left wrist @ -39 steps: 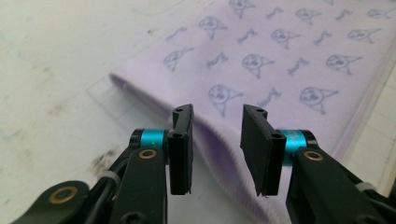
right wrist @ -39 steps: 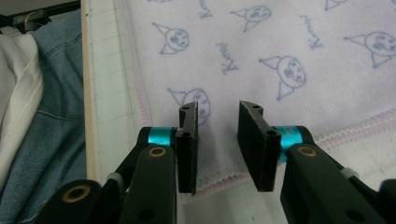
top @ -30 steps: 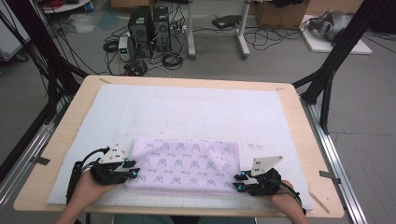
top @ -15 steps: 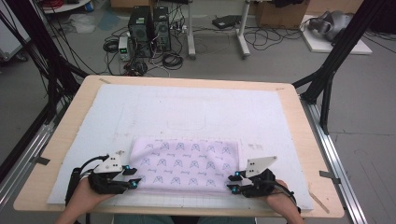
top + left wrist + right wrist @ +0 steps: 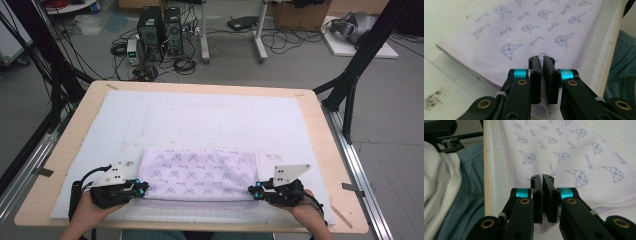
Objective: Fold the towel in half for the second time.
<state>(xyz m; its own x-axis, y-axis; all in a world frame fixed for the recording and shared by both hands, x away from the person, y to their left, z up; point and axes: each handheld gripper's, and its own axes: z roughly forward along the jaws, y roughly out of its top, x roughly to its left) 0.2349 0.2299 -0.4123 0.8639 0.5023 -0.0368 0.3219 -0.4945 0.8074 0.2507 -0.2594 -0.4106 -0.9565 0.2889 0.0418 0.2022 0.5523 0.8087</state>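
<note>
**Both grippers pinching towel's near corners**

Left gripper [image 5: 141,188] jaws just closed, clamped on the towel [image 5: 198,172] at its near-left corner. Right gripper [image 5: 253,192] same, clamped on the near-right corner. Towel lies flat, lilac with a printed pattern, along the bench's near edge on the white mat [image 5: 210,117], centred left to right.

One lilac printed cloth [image 5: 197,174] lies on one white mat [image 5: 210,117], which covers one wooden table [image 5: 80,120]. Two claws work at the cloth: the left claw [image 5: 142,188] and the right claw [image 5: 253,191], each carried by one hand, so two hands. Each claw bears one grey three-cornered plate, two in all. On the floor beyond the table stand two dark computer towers [image 5: 160,27] side by side.
</note>
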